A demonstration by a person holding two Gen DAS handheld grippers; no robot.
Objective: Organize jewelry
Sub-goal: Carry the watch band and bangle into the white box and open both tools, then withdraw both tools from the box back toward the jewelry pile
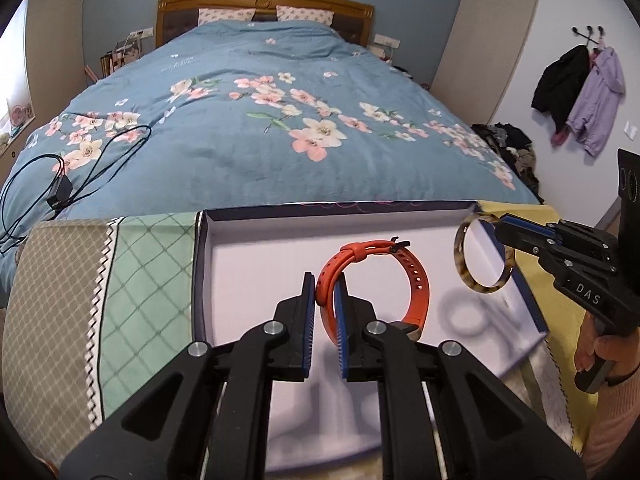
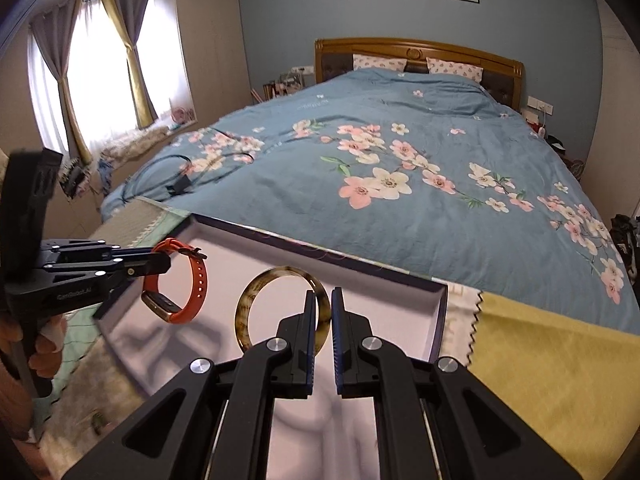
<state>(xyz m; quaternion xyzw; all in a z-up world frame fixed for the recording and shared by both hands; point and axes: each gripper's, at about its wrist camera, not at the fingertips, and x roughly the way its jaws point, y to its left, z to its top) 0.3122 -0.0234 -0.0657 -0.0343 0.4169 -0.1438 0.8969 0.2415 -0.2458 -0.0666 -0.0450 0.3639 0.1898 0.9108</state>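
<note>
While I hold both claws over the box: each has a piece clamped, clear of the floor.
Left gripper (image 1: 325, 292): my jaws are pinched narrow on the orange watch band (image 1: 414, 276), which hangs above the box's white floor.
Right gripper (image 2: 322, 308): my jaws are squeezed narrow on the tortoiseshell bangle (image 2: 256, 300), upright, at 2 o'clock in the left wrist view.
Box (image 1: 256, 220): shallow, dark-rimmed and white inside; it sits on patchwork cloth (image 1: 132, 264) at the foot of the bed (image 1: 280, 120).
Watch band from the right wrist view: at 9 o'clock, apart from the bangle.
Shadows: both rings cast blurred shadows on the box floor.
Cable (image 1: 60, 184): black, on the quilt at 10 o'clock.
</note>
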